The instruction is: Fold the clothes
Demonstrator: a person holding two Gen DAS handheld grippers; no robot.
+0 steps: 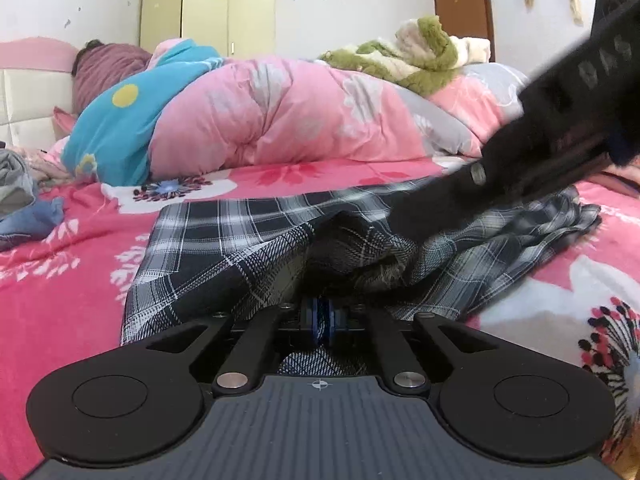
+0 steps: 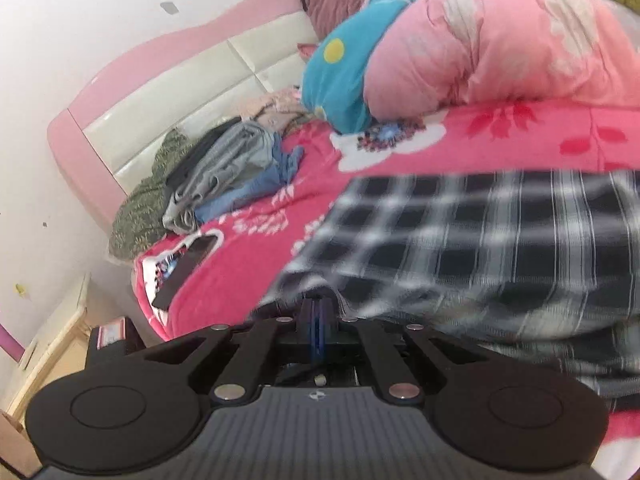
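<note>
A black-and-white plaid garment [image 1: 240, 240] lies partly flat on the pink floral bedsheet [image 1: 60, 300], and its near part is bunched and lifted. My left gripper [image 1: 320, 314] is shut, pads together, with a fold of the plaid cloth pinched at its tips. My right gripper [image 1: 404, 216] reaches in from the upper right as a blurred black arm, its tip down on the cloth's middle. In the right wrist view the right gripper [image 2: 318, 312] is shut on the near edge of the plaid garment [image 2: 480, 232], which is motion-blurred.
A pink and blue quilt [image 1: 280, 112] is heaped across the back of the bed, with a green plush toy [image 1: 424, 56] on it. A pile of other clothes [image 2: 224, 176] lies by the pink headboard [image 2: 132, 104]. A dark phone [image 2: 180, 276] rests near the bed's corner.
</note>
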